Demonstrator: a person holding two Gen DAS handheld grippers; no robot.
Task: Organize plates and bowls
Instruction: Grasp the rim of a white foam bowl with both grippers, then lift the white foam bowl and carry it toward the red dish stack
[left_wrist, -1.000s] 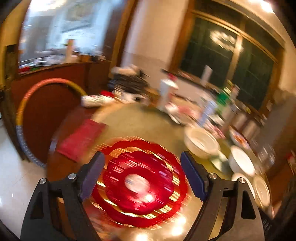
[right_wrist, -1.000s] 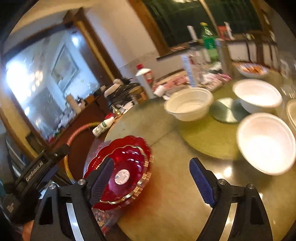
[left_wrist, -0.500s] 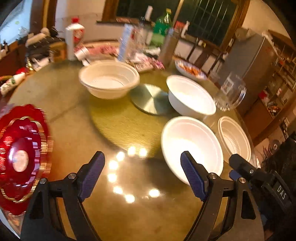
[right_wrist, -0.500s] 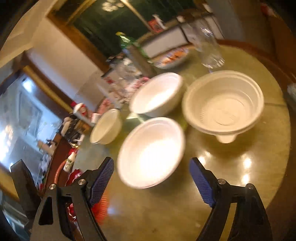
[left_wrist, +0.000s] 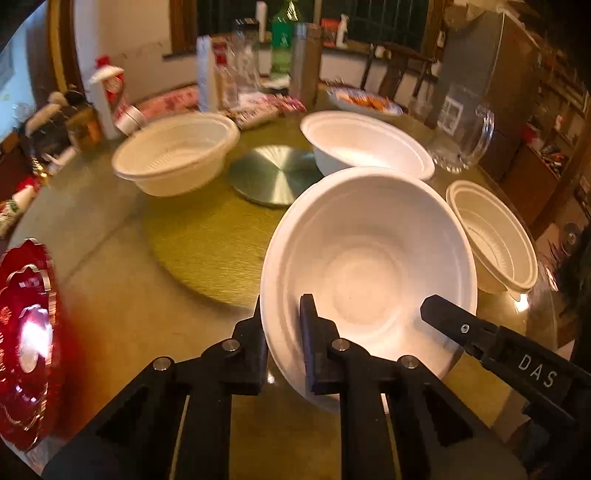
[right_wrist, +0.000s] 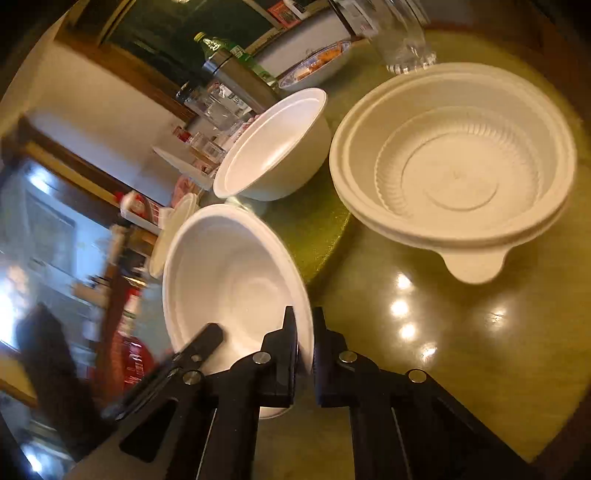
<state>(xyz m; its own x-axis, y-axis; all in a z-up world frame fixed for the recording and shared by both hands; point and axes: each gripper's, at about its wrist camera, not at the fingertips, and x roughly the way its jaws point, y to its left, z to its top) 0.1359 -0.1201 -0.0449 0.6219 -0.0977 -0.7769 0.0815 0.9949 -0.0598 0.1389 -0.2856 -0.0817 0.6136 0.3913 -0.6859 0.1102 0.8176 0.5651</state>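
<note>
Bowls are the matter in hand. In the left wrist view, the left tool (left_wrist: 282, 332) is clamped on the near-left rim of a smooth white bowl (left_wrist: 369, 280), one finger outside the wall and one inside. The right tool (left_wrist: 439, 314) reaches in from the right over the same bowl's rim. This bowl sits toward the near edge of the counter (left_wrist: 177, 258), with a second smooth bowl (left_wrist: 365, 144) behind it, a ribbed bowl (left_wrist: 491, 240) just beside it on the right, another ribbed bowl (left_wrist: 173, 151) toward the far left, and a red plate (left_wrist: 26, 332) at the near-left edge.

In the right wrist view, the right tool (right_wrist: 304, 343) is pinched shut on the same bowl's (right_wrist: 229, 280) opposite rim, the wall caught between its pads. The ribbed bowl (right_wrist: 454, 162) with a tab handle lies apart to the right; the second smooth bowl (right_wrist: 273, 147) stands behind.

Judging by this, the step is a two-sided pickup of the smooth bowl. Next it likely wants an even lift by both tools, keeping the thin rim from buckling, then nesting into the matching smooth bowl behind.
</note>
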